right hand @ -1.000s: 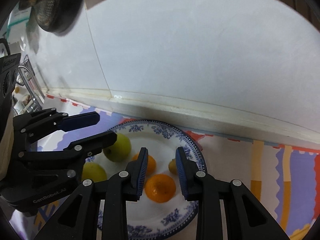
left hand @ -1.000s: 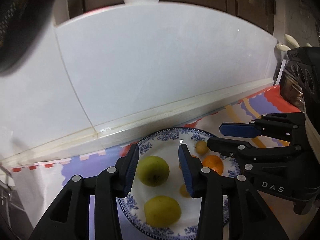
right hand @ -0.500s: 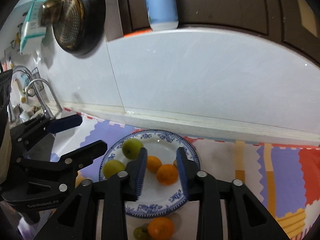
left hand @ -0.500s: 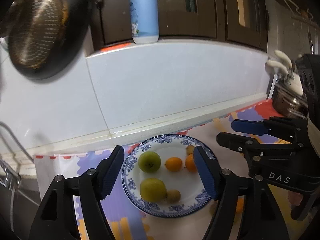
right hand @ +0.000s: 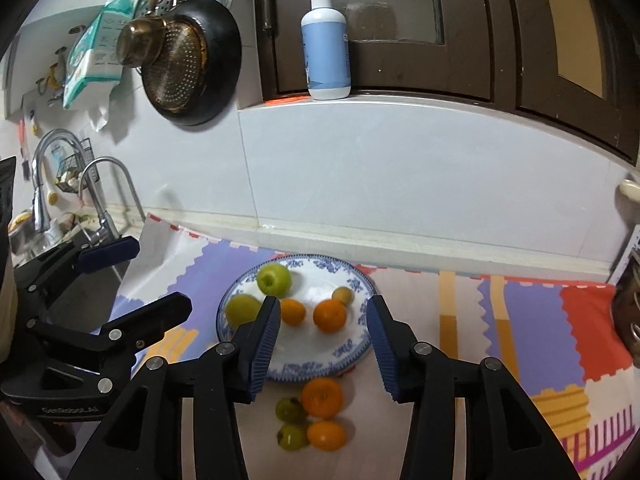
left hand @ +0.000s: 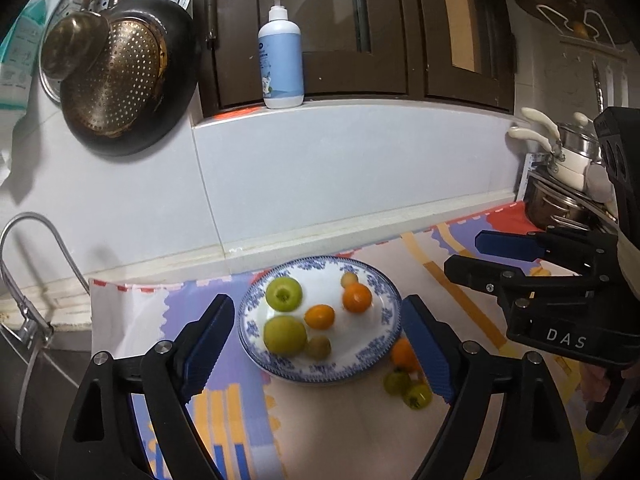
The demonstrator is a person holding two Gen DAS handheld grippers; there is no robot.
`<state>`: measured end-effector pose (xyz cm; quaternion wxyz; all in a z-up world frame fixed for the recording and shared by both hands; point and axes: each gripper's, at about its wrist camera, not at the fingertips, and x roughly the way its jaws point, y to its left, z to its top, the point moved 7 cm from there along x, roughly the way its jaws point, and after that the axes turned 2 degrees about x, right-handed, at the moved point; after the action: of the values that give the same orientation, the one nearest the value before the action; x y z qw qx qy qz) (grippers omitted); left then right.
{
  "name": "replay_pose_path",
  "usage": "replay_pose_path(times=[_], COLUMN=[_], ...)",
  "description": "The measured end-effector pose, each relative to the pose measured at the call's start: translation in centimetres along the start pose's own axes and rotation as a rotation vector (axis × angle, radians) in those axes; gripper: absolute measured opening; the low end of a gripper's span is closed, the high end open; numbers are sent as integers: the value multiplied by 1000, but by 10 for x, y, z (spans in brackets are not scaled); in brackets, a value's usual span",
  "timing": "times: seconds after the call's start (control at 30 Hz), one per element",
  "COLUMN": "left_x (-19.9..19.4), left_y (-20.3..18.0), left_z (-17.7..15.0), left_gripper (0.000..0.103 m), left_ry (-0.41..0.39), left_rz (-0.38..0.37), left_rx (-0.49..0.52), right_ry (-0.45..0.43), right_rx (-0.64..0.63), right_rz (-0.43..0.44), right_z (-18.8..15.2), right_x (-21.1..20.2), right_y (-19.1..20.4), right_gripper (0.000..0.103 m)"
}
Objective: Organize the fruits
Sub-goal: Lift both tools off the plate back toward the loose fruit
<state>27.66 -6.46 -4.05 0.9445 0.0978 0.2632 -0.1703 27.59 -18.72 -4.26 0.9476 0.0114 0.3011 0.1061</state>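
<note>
A: Where do the loose fruits lie from the right tongs [right hand: 322, 342]?

B: Just below and between its spread, empty jaws: two oranges [right hand: 322, 397] and two small green fruits [right hand: 291, 409], touching in a cluster on the mat, near the blue-patterned plate [right hand: 348, 354].

A: And the left tongs [left hand: 318, 346]?

B: Also wide and empty; the cluster sits by its right finger, partly hidden. I judge the right nearer.

A: Shapes?

B: Round, smooth-skinned, no long axis, likely to roll. The glazed plate holds two green apples [right hand: 274, 279], two oranges and small fruits.
</note>
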Motion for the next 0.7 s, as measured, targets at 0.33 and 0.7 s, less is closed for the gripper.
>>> replay_pose_path(times=[0.33,0.7], left_x=[-12,1], left_y=[-27,-59], left_z=[-36,-69], left_gripper=[85,85], left_ry=[29,91], left_rz=[-20,-83], left_rx=[42,116], right_ry=[47,173], right_rx=[-70,-248], right_rz=[-12,-3], right_z=[-35,-73], right_x=[-16,-8], right_y=[-1,-3], right_gripper=[46,45])
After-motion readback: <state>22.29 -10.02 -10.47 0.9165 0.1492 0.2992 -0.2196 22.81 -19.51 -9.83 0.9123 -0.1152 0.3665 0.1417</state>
